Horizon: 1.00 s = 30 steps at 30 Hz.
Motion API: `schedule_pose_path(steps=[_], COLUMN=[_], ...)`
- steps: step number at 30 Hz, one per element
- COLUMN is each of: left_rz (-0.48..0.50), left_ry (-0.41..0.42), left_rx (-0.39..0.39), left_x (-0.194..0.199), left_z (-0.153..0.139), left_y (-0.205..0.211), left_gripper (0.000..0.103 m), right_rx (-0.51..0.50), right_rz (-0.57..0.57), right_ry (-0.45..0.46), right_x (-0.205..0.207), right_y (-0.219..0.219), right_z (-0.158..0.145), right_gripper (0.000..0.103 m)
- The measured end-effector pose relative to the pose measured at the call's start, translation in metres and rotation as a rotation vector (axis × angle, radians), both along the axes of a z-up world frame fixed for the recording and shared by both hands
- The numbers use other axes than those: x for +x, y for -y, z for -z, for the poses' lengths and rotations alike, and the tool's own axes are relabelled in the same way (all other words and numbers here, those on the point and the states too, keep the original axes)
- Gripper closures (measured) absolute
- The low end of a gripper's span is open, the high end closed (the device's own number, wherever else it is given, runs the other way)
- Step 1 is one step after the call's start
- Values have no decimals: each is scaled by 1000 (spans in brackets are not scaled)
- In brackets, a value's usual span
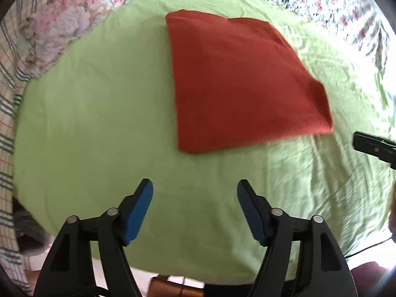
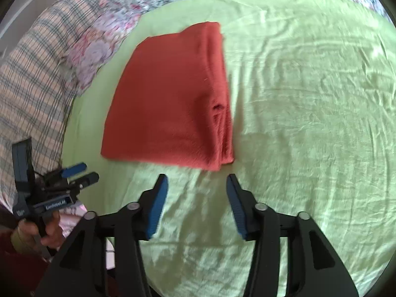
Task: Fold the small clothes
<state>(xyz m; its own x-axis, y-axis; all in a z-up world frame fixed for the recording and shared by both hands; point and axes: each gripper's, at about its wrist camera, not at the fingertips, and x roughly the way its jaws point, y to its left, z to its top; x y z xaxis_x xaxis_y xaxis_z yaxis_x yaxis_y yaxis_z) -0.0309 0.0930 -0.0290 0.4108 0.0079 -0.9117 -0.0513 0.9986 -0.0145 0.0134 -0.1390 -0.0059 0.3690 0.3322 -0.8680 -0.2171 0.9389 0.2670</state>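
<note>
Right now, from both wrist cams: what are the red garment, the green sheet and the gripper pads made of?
Red garment: looks like matte knit or crinkle-weave cotton; fine ribbed texture, soft stacked fold edges. Green sheet: thin, smooth woven fabric, probably cotton; sharp fine creases, slight sheen. Left gripper pads: blue, matte, ribbed, likely rubber or soft plastic; can't tell which.

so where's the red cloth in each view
Left wrist view: the red cloth lies folded right of centre in the upper half, beyond the open left claw.
Right wrist view: the red cloth lies left of centre, beyond the open right claw, its layered edge on its right side.
Shared landmark: the green sheet under the cloth.
</note>
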Motion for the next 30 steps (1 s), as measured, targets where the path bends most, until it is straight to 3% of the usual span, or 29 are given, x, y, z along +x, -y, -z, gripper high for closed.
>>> schedule_pose_path(steps=[4, 13, 25, 30], left_rz=[-11, -21, -9, -1], left_ry=[-13, -5, 61, 66], left_rx=[42, 136, 113, 94], left_x=[-21, -37, 31, 52], left_z=[1, 2, -25, -28], left_y=[0, -2, -16, -20], left_gripper=[22, 20, 18, 17], right_rx=[-73, -173, -204, -226], right_rz=[-78, -192, -150, -136], right_ry=[29, 5, 86, 73], right_x=[-26, -61, -9, 19], right_y=[-12, -30, -52, -60], right_z=[-3, 7, -15, -14], right_gripper=[25, 13, 5, 4])
